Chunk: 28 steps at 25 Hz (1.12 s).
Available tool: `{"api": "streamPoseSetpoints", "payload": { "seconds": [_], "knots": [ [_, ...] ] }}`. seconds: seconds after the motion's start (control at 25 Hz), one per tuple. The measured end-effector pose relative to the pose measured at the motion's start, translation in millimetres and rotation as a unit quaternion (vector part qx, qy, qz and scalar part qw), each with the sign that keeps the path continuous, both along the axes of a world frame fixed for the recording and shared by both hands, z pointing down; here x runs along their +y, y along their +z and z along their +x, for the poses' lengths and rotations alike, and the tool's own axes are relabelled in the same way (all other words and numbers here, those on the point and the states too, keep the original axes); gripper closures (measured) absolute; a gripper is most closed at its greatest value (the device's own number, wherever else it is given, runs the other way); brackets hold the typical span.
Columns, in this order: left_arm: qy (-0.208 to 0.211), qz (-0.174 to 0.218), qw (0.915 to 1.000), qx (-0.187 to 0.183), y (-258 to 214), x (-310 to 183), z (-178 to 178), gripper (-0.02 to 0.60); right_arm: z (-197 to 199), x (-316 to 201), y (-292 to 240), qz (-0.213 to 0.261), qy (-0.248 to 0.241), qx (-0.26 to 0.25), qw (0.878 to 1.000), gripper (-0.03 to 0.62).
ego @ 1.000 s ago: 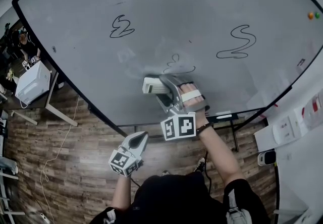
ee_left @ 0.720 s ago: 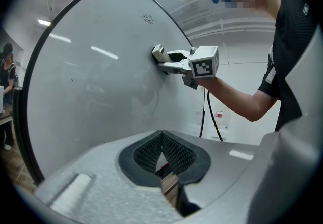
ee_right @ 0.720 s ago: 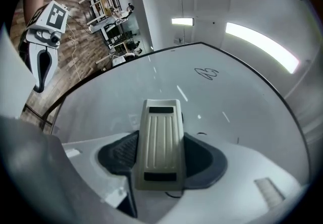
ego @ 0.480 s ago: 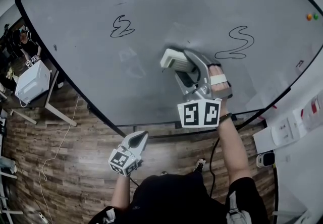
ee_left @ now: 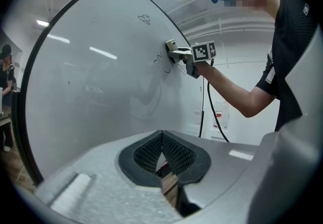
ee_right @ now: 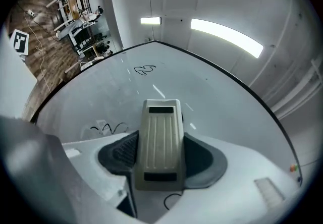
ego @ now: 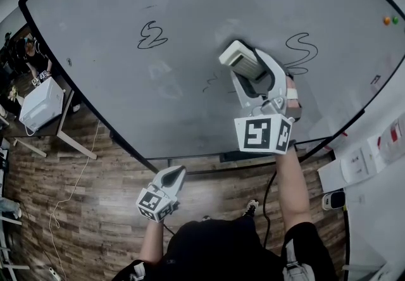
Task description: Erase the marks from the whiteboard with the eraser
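The right gripper (ego: 245,64) is clamping the cream eraser (ego: 235,55) between its jaws and pressing its face against the whiteboard (ego: 190,1), a wiping stroke apparently under way. A looping squiggle (ego: 302,45) is lying just to the right of the eraser, a few faint strokes (ego: 207,87) are showing below and to the gripper's left, and a smaller scribble (ego: 152,34) is sitting well off to its left. The left gripper (ego: 169,178) is hanging low, well apart from the board, its jaws pressed together on nothing. The next move is likely calling for a flat, firm sweep right across the squiggle, then a pass back over the faint strokes.
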<state>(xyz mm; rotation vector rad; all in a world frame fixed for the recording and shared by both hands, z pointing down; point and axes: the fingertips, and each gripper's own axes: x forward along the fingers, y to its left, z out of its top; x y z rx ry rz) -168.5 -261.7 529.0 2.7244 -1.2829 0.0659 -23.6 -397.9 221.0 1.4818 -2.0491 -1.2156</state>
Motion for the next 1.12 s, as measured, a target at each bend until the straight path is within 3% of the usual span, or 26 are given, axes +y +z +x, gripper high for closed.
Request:
{"api": "streamPoseSetpoints", "payload": {
  "seconds": [0.12, 0.48, 0.72, 0.92, 1.12],
  "knots": [
    [-0.006, -0.008, 0.9999, 0.001, -2.7, -0.6, -0.2, 0.571, -21.8, 2.3, 11.9, 0.000, -0.003, 0.008, 1.000, 0.341],
    [-0.004, -0.001, 1.0000, 0.000, 6.1, 2.8, -9.3, 0.571, -91.5, 8.9, 100.0, 0.006, -0.009, 0.133, 0.991, 0.342],
    [-0.008, -0.004, 1.0000, 0.003, 7.6, 3.7, -15.6, 0.571, -108.3, 11.3, 151.0, 0.034, -0.002, 0.245, 0.969, 0.341],
    [-0.007, -0.002, 1.0000, 0.005, 7.1, 3.6, -14.6, 0.571, -103.7, 10.4, 134.4, 0.030, -0.009, 0.223, 0.974, 0.341],
    [-0.008, -0.003, 0.9999, 0.007, 7.9, 6.3, -14.7, 0.571, -79.5, 8.0, 83.8, 0.042, -0.001, 0.178, 0.983, 0.341]
  ]
}}
